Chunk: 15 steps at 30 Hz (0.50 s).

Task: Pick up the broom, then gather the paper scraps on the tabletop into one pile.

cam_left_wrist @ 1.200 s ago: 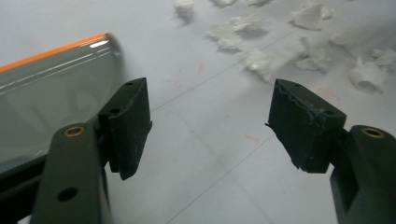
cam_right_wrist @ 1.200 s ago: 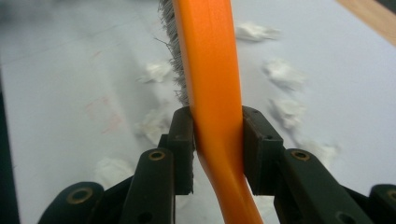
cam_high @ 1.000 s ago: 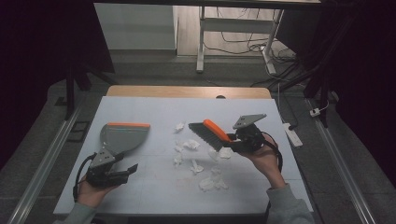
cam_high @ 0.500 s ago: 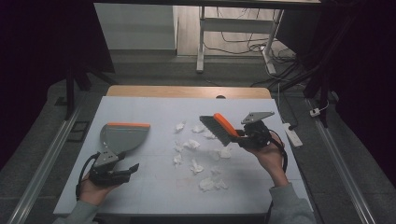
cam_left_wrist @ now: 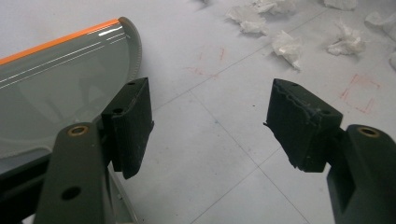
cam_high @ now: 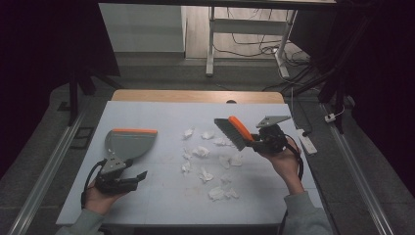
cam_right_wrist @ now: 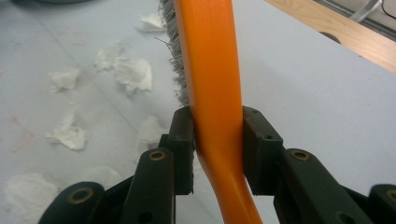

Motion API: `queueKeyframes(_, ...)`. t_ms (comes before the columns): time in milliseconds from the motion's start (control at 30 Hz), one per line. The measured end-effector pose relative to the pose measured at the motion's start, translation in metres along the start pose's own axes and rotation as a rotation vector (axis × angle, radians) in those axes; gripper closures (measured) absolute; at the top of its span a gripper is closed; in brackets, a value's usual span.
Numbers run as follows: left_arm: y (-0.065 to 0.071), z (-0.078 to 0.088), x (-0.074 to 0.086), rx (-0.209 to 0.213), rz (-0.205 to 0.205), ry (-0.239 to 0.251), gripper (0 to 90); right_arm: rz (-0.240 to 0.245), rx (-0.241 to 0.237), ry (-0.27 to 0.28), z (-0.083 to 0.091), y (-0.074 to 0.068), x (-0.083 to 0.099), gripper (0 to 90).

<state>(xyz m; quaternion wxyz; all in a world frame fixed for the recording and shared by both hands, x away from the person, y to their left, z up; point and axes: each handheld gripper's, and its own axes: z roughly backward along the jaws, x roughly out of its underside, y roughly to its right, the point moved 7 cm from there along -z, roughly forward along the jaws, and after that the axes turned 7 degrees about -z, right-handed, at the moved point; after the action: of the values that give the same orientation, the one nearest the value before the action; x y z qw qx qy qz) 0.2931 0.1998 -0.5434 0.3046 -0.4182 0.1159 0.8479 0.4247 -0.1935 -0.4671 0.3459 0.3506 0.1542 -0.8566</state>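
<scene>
My right gripper [cam_high: 255, 142] pinches the brush [cam_high: 234, 131], bristles toward paper scraps [cam_high: 200, 151] mid-frame; left gripper [cam_left_wrist: 210, 126] spread, dustpan [cam_high: 128, 142] at left.

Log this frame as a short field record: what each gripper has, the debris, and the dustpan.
right gripper: shut on the orange brush handle, bristles held above the table
left gripper: open, nothing between the pads
dustpan: flat on the table, orange edge away from the person
paper scraps: scattered mid-table, none in the dustpan
</scene>
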Motion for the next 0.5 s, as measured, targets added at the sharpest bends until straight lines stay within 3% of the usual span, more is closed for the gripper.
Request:
queueKeyframes(133, 0.0, 0.001, 0.0, -0.02, -0.002, 0.013, 32.3, -0.026, 0.02, -0.009, -0.007, 0.015, -0.008, 67.8)
queueKeyframes(300, 0.0, 0.002, 0.001, -0.016, -0.004, 0.013, 32.2, -0.049, 0.071, -0.05, -0.02, 0.038, -0.023, 67.8)
queueKeyframes(500, -0.003, 0.001, 0.004, -0.009, 0.004, 0.004, 32.2, -0.038, 0.122, -0.144, -0.038, 0.055, -0.028, 67.8)
